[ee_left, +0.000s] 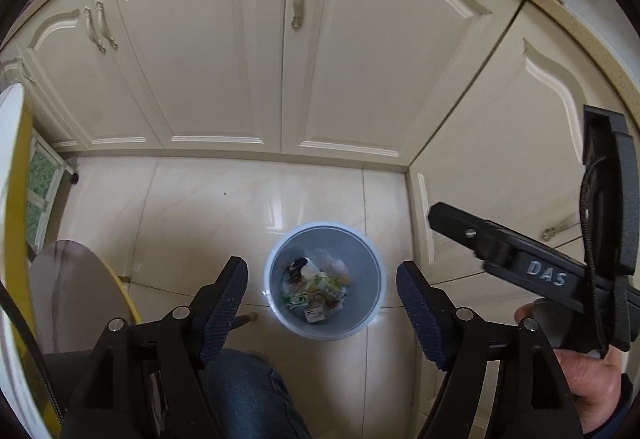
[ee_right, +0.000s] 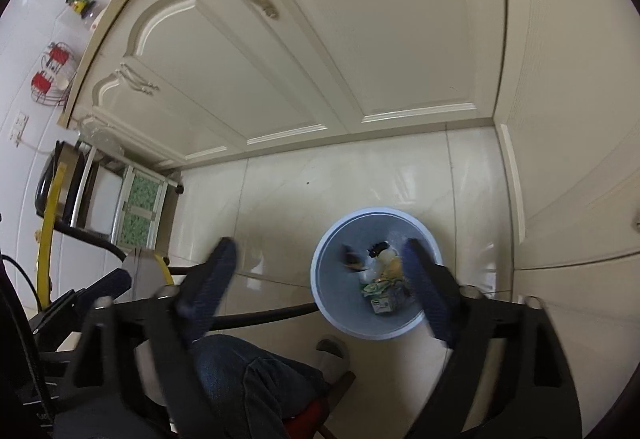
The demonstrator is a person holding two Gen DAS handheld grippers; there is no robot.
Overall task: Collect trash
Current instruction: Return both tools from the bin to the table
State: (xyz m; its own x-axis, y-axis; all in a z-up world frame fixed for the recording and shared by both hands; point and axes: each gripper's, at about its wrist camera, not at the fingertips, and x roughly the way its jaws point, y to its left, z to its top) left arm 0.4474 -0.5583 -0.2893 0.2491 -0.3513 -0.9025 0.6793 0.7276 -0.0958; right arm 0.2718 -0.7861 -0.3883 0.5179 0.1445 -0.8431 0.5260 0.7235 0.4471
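A pale blue waste bin (ee_left: 362, 259) stands on the tiled floor in front of the cabinets. Crumpled wrappers and paper scraps (ee_left: 316, 291) lie in its bottom. My left gripper (ee_left: 322, 271) hangs above the bin, open, with nothing between its fingers. In the right wrist view the same bin (ee_right: 372, 214) sits below my right gripper (ee_right: 319, 247), which is spread wide and empty; its right finger (ee_right: 428, 287) overlaps the bin's trash (ee_right: 380, 289). A hand (ee_left: 592, 379) grips the black handle of the other gripper at the left view's right edge.
Cream cabinet doors (ee_left: 192, 51) close off the far side and the right (ee_right: 580, 159). A round table with a yellow rim (ee_left: 72, 287) is at the left. A knee in jeans (ee_left: 248, 391), a slippered foot (ee_right: 332, 353) and a green-patterned stand (ee_right: 140, 203) are nearby.
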